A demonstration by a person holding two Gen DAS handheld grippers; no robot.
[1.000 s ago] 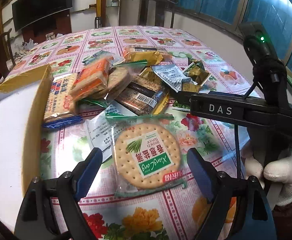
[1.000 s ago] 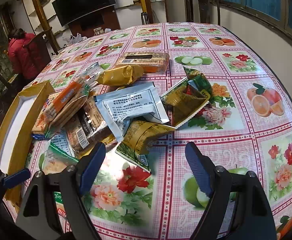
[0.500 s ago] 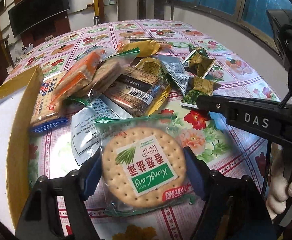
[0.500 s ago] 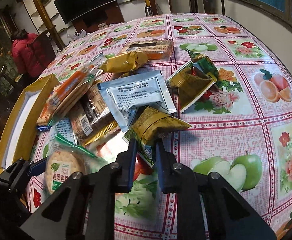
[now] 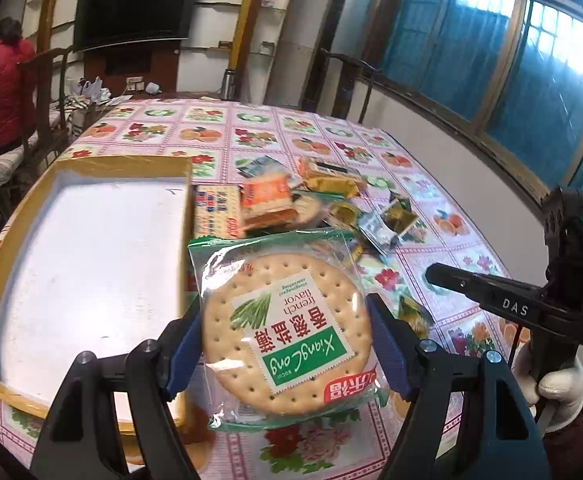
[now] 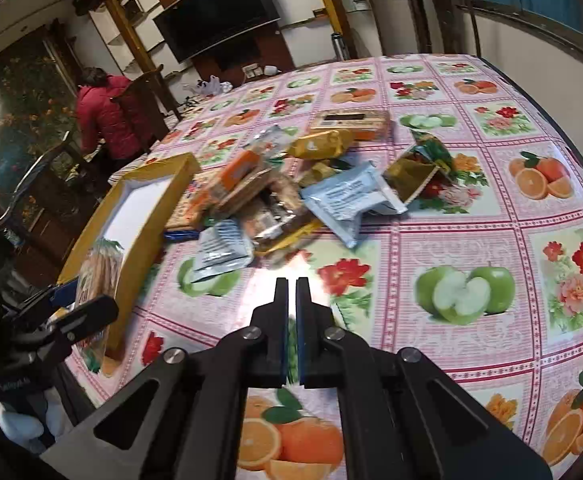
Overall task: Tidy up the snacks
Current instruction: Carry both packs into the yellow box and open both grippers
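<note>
right gripper (image 6: pixel 291 284): fingers closed, empty | snack pile (image 6: pixel 287 184) ahead

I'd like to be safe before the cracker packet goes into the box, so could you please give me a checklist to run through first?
1. Left gripper grip on the cracker packet: ok; its jaws have just been closing and the pads press both edges.
2. Packet lifted off the tablecloth: ok.
3. Room in the box: ok; its white floor looks bare.
4. Packet already past the box wall: cannot tell.
5. Right gripper: ok; it is shut, and the green-yellow packet appears to hang from it.
6. Grippers apart from each other: ok.
</note>
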